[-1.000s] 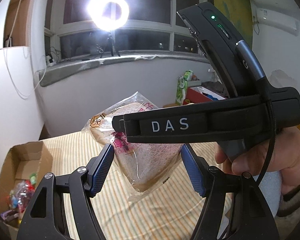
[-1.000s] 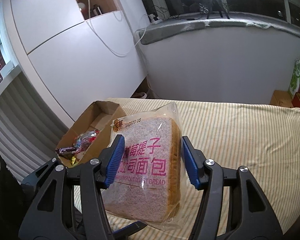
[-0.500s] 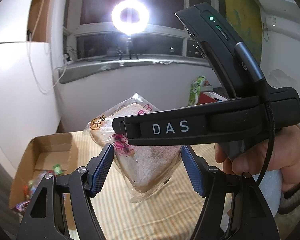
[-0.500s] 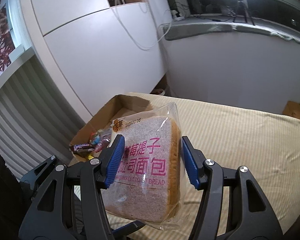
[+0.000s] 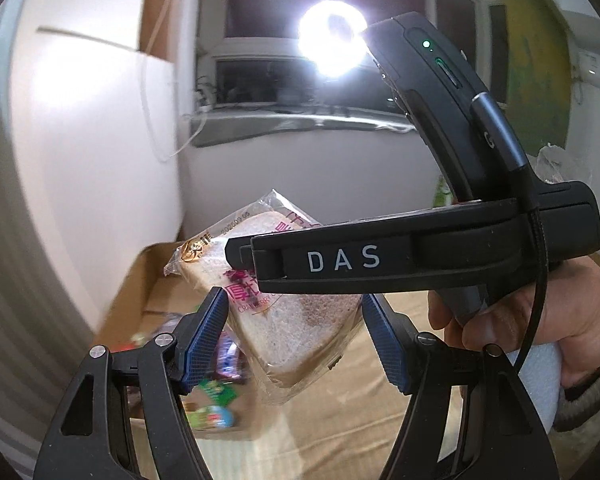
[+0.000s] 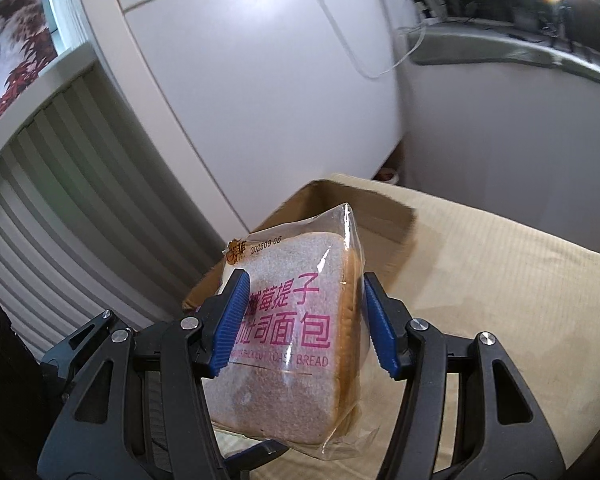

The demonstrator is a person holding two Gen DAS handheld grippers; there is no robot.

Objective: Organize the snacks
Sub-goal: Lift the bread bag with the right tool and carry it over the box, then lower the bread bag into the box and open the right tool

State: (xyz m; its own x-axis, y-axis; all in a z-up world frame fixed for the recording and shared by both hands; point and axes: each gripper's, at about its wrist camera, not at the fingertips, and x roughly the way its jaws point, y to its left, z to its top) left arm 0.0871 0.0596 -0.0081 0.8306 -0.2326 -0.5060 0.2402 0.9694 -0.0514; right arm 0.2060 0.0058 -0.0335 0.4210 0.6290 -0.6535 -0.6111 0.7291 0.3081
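Note:
A clear-bagged slice of toast bread (image 6: 292,320) with pink print hangs in the air, my right gripper (image 6: 304,320) shut on it, one blue pad on each side. In the left wrist view the same bread (image 5: 296,328) sits between my left gripper's (image 5: 292,336) pads, which touch the bag on both sides. The right gripper's black body (image 5: 420,256) crosses in front of it. Just behind and below the bread stands an open cardboard box (image 5: 156,280) holding several small wrapped snacks (image 5: 216,392). Most of the box (image 6: 340,208) is hidden by the bread.
The box stands at the left end of a striped beige cloth surface (image 6: 500,288). A white cabinet wall (image 6: 260,80) rises close behind it. A person's hand (image 5: 520,320) grips the right gripper's handle. A ring light (image 5: 332,40) glares from the window sill.
Both grippers have swung left together with the bread. The cardboard box has come from the far left to directly behind and under the bread. Neither gripper's jaws have changed.

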